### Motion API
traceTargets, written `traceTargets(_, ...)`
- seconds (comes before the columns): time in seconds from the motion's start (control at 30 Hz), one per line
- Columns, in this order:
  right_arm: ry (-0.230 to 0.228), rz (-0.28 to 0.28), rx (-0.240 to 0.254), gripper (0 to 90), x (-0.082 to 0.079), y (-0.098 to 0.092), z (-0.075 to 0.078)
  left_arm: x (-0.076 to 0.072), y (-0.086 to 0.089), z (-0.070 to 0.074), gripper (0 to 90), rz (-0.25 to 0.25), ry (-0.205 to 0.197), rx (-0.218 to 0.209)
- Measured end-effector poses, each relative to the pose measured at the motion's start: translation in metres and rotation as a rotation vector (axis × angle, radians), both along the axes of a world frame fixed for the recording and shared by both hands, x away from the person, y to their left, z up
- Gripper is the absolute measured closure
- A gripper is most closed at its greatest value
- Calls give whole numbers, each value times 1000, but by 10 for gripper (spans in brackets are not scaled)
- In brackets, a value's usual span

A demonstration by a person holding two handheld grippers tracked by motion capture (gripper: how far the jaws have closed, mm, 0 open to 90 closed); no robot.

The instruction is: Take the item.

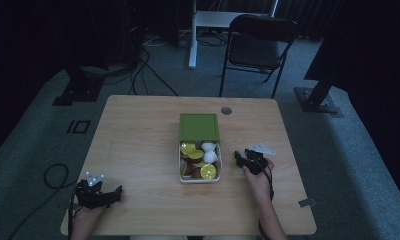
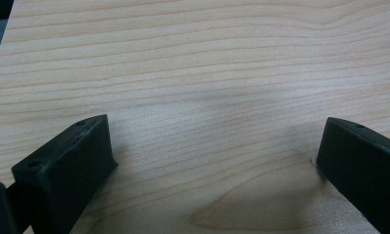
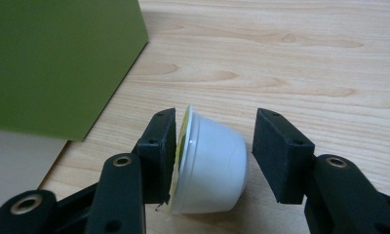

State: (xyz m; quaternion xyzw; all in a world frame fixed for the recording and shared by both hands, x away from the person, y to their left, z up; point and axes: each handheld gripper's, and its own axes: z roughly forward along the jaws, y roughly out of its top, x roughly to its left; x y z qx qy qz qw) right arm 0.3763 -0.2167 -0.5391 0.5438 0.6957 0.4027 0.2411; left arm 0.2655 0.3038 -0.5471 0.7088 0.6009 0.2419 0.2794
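- Both jaws of my left gripper stand wide apart with nothing between them, low over the table near my edge. I see little risk there, unless I drag a jaw tip across the wood.
- Between the jaws of my right gripper a small white cup lies on its side. Its yellow-green foil top is against one pad, but there is a clear gap between its base and the other pad, so it is not clamped. If I lift or swing now, I expect it to drop out and roll across the table.
- Closing on it this way presses one pad flat on the foil, which could dent or burst the seal.
- Just beside that gripper stands the white box, already crowded with similar cups. A careless sweep could knock its wall or tip a cup out.
- Beyond it lies the green lid. Nudging the box would push into it.
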Motion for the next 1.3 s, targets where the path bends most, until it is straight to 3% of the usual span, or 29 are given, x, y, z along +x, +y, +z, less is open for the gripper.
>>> traceTargets(0.43,-27,1,35,424,-7,-7,20,0,0,0,3,-1,0,1)
traceTargets(0.73,-38,-4,29,370,-16,-18,30,0,0,0,3,0,0,0)
traceTargets(0.83,-35,-4,32,337,-19,-22,29,0,0,0,3,0,0,0)
traceTargets(0.87,-29,-6,39,290,-22,-26,27,0,0,0,3,0,-1,0)
traceTargets(1.3,-12,-76,19,250,-35,-53,13,0,0,0,3,0,-1,1)
